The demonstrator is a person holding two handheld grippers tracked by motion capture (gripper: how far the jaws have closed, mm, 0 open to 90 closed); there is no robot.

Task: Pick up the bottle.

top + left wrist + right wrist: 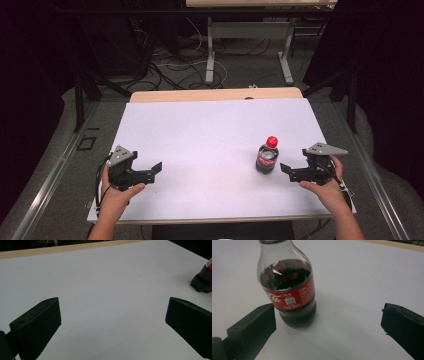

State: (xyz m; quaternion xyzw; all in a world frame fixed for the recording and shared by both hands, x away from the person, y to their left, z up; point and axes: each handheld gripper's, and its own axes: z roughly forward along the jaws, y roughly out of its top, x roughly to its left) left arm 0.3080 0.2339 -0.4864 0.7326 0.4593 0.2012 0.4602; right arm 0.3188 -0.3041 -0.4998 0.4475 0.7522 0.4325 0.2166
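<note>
Bottle (267,156) standing upright on the white table (200,135), right of centre | right gripper (286,170) hovering just beside it, jaws gaping, holding nothing | left gripper (156,170) sitting well apart, jaws gaping, holding nothing

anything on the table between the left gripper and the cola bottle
No. In the high view the stretch of white table between the left gripper and the cola bottle is bare.
</note>
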